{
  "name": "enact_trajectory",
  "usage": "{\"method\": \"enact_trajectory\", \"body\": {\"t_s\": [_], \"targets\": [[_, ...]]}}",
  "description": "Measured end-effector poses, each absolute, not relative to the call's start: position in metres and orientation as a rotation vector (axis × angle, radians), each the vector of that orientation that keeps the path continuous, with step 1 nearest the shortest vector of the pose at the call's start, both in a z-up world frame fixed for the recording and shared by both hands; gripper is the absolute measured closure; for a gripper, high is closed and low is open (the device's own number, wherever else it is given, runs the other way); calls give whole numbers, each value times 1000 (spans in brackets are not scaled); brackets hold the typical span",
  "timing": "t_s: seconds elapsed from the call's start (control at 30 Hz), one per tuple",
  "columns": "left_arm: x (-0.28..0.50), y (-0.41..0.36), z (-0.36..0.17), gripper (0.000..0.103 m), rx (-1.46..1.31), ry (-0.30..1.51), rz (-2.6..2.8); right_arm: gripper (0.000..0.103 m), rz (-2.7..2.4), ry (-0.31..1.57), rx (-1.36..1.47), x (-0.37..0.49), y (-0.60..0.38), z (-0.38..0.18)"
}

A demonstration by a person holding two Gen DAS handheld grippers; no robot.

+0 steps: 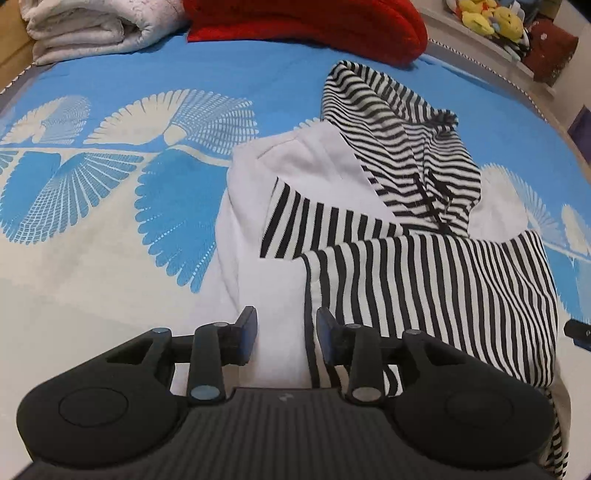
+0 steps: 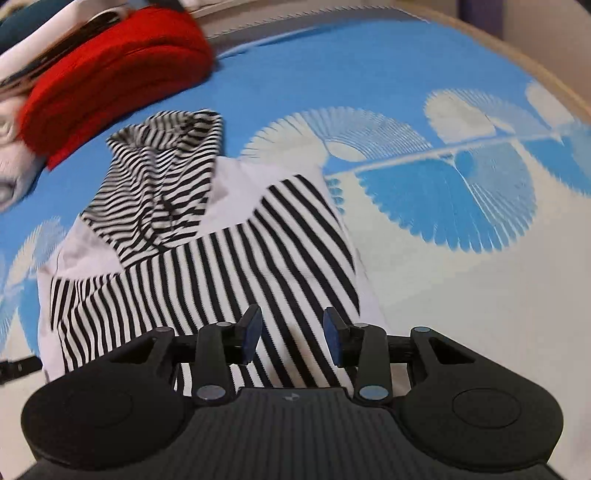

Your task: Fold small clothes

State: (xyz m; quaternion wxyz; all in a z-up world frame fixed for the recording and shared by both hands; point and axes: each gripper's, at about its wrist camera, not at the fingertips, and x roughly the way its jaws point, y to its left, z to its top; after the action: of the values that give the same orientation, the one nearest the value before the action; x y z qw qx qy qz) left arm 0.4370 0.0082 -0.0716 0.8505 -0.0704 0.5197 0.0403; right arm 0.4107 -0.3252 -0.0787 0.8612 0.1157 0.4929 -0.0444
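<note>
A small white hoodie with black-and-white striped sleeves and hood (image 1: 424, 236) lies on the bed, sleeves folded across the white body, hood pointing away. It also shows in the right wrist view (image 2: 221, 251). My left gripper (image 1: 286, 325) is open and empty, just above the hoodie's near hem, over its white left part. My right gripper (image 2: 291, 326) is open and empty, over the striped sleeve near the hem. A bit of the right gripper (image 1: 578, 332) shows at the right edge of the left wrist view.
The bed cover (image 1: 110, 184) is blue and white with a fan pattern. A red cushion (image 1: 314, 26) and a folded white quilt (image 1: 96, 29) lie at the far end. Plush toys (image 1: 487, 18) sit on a shelf at the far right.
</note>
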Motion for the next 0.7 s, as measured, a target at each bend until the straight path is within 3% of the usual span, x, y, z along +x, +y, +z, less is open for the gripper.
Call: {"method": "enact_trajectory", "body": {"t_s": [0.3, 0.7], "targets": [[439, 20, -114, 64, -216, 1258, 73, 64, -87, 1075, 275, 411, -322, -84], [434, 21, -32, 64, -158, 877, 31, 64, -86, 909, 122, 406, -330, -39]]}}
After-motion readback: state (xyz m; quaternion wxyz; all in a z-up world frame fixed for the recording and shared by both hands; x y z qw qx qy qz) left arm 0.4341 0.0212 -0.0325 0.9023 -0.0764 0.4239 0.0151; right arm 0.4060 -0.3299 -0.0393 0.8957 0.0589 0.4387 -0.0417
